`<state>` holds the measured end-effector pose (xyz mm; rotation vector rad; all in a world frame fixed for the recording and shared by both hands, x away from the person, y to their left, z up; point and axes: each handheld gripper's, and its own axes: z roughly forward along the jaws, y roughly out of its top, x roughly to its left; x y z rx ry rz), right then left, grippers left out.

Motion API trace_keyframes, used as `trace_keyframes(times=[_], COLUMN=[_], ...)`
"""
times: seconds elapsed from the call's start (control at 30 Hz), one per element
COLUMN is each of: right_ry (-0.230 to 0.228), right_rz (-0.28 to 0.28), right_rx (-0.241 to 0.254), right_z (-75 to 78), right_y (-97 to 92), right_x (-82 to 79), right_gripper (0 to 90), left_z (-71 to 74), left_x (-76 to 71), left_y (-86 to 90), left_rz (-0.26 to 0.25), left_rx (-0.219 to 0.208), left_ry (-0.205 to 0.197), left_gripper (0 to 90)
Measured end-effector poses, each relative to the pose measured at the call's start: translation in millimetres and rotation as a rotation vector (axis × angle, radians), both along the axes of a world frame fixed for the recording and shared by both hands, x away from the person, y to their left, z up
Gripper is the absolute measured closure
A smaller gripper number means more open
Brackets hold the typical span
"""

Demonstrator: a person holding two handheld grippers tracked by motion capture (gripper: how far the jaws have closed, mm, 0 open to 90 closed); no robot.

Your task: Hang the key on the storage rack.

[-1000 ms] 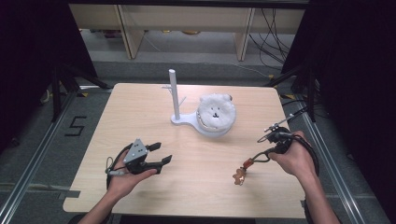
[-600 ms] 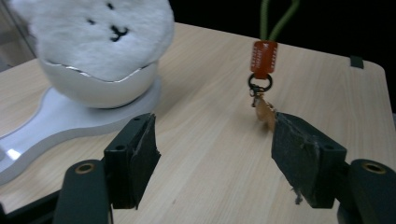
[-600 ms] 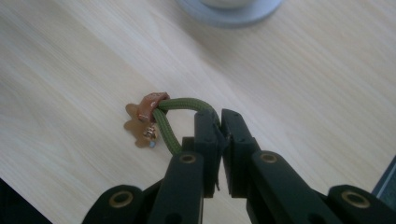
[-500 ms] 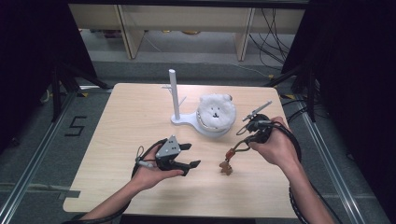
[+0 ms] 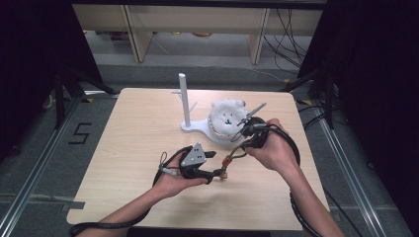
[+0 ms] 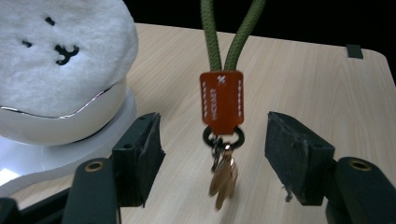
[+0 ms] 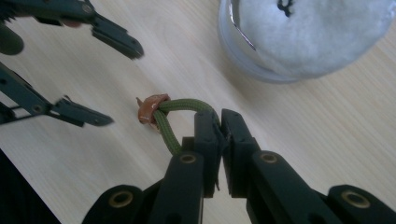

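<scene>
The right claw (image 7: 218, 122) pinches the green cord loop (image 7: 180, 112) of an orange-tagged keyring (image 6: 222, 103); the left claw (image 6: 212, 140), just closing, stands wide around its tag without touching.

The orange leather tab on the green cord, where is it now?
In the left gripper view the orange tab hangs between the open left gripper jaws, right of the white plush.

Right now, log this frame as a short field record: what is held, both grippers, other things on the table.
held item: keychain with green cord loop, orange tab, ring and brass pieces
right gripper: shut on the green cord
left gripper: jaws apart on either side of the ring, not touching; they have just been closing
nearby: white plush toy on white stand
surface: wooden table
</scene>
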<state>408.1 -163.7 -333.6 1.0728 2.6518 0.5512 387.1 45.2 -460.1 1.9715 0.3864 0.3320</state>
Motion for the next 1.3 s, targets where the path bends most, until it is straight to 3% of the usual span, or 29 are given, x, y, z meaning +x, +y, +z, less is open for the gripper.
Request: trace_keyframes(times=[0.17,0.23,0.27,0.3,0.4,0.5,0.53,0.6,0.63,0.7,0.83,0.87,0.97,1.0,1.03,1.1,1.2,1.23,1.3], right_ry=[-0.002,0.003,0.008,0.005,0.002,-0.008,-0.023,-0.039,-0.039,-0.089,-0.178,-0.152,-0.174,-0.202,-0.202,-0.204,-0.241,-0.225,-0.223], right_rz=[0.026,0.016,0.020,0.027,0.028,0.034,0.028,-0.003,-0.003,-0.020,-0.065,-0.126,-0.152,-0.185,-0.185,-0.272,-0.311,-0.346,-0.348], right_rx=[0.009,0.018,0.018,0.017,0.035,0.071,0.136,0.190,0.190,0.233,0.359,0.393,0.422,0.471,0.471,0.521,0.503,0.530,0.547], right_z=[0.2,0.1,0.1,0.2,-0.6,-1.5,-1.6,-1.1,-1.1,0.1,3.0,4.1,2.0,-3.5,-3.5,-17.2,-36.8,-44.2,-58.8], right_y=[11.3,13.0,13.4,13.7,13.5,12.5,10.6,8.4,8.4,2.3,-13.6,-17.0,-29.7,-43.1,-43.1,-63.0,-85.1,-89.1,-99.5], right_x=[0.4,-0.5,-0.5,-0.6,-0.6,0.4,1.1,1.5,1.5,2.0,2.8,-0.7,0.1,0.1,0.1,-2.0,-1.9,-3.6,-4.9], right_gripper=[86.6,86.6,86.6,86.6,86.3,85.4,78.7,67.0,67.0,64.7,62.1,61.5,60.8,60.3,60.3,60.3,60.1,59.7,55.3], left_z=[-1.2,-1.5,-2.0,-2.1,-1.0,-0.4,0.3,0.2,0.2,-0.8,-1.7,-1.8,-0.6,1.0,1.0,3.8,7.4,7.4,9.2], left_x=[1.9,1.6,1.4,0.2,-2.2,-3.4,-2.9,-2.6,-2.6,-0.5,1.2,2.4,2.6,2.9,2.9,4.2,7.8,7.8,10.9], left_y=[-6.5,-6.6,-6.5,-5.2,-3.4,-1.6,0.7,2.3,2.3,7.9,15.9,22.2,29.5,37.3,37.3,48.3,60.4,60.4,66.4], left_rz=[0.001,0.005,0.007,0.010,0.026,0.041,0.052,0.064,0.064,0.097,0.134,0.152,0.181,0.211,0.211,0.250,0.299,0.299,0.323], left_rx=[0.026,0.035,0.036,0.042,0.044,0.049,0.049,0.029,0.029,0.008,-0.016,-0.037,-0.052,-0.069,-0.069,-0.092,-0.117,-0.117,-0.136], left_ry=[0.003,-0.003,-0.009,-0.013,-0.001,0.001,0.001,0.014,0.014,0.036,0.052,0.054,0.056,0.049,0.049,0.042,0.039,0.039,0.032], left_gripper=[46.1,55.5,55.5,64.2,66.4,67.9,68.2,68.5,68.6,68.7,68.7,68.7,68.7,68.6,68.7,68.7,68.7,68.6,68.6])
